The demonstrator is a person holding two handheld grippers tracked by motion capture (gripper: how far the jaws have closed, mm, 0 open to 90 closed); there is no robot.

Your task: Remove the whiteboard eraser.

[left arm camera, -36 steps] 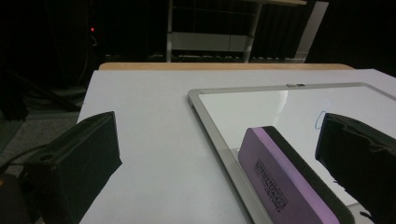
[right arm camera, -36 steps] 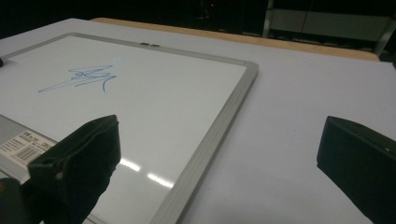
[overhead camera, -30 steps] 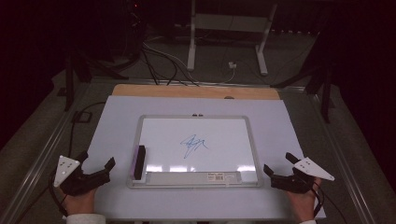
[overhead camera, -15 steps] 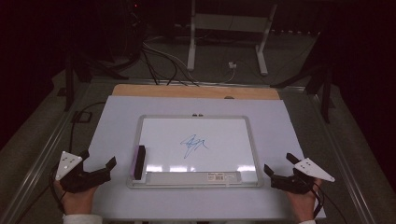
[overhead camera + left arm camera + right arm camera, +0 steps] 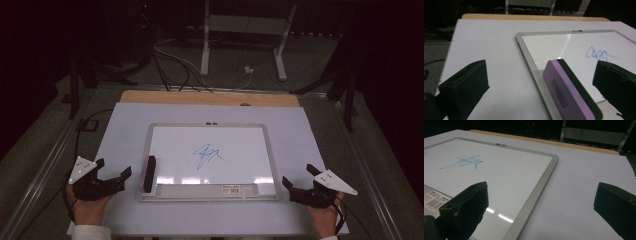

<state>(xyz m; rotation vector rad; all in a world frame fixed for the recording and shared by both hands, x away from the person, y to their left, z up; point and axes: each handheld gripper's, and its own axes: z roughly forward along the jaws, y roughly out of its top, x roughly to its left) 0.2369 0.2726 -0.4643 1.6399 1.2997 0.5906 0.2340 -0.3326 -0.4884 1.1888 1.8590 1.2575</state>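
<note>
Your left gripper [image 5: 111, 175] rests on the pale lavender tabletop [image 5: 120, 125] at the near left, jaws spread apart and grasping nothing. They point toward the purple block eraser with a black felt face [image 5: 149, 173], which stands on its long edge just inside the left rim of the silver-framed rectangular whiteboard [image 5: 210, 126]. In the left gripper view the eraser [image 5: 569, 92] sits close ahead between the jaws, near the right one, so it looks lined up for a pinch across its flat sides. A blue marker scribble [image 5: 207, 155] lies at the board's centre, well apart from the eraser. Your right gripper [image 5: 299, 183] waits just off the board's near right corner, jaws released and empty, probably placed to steady the frame during wiping.
</note>
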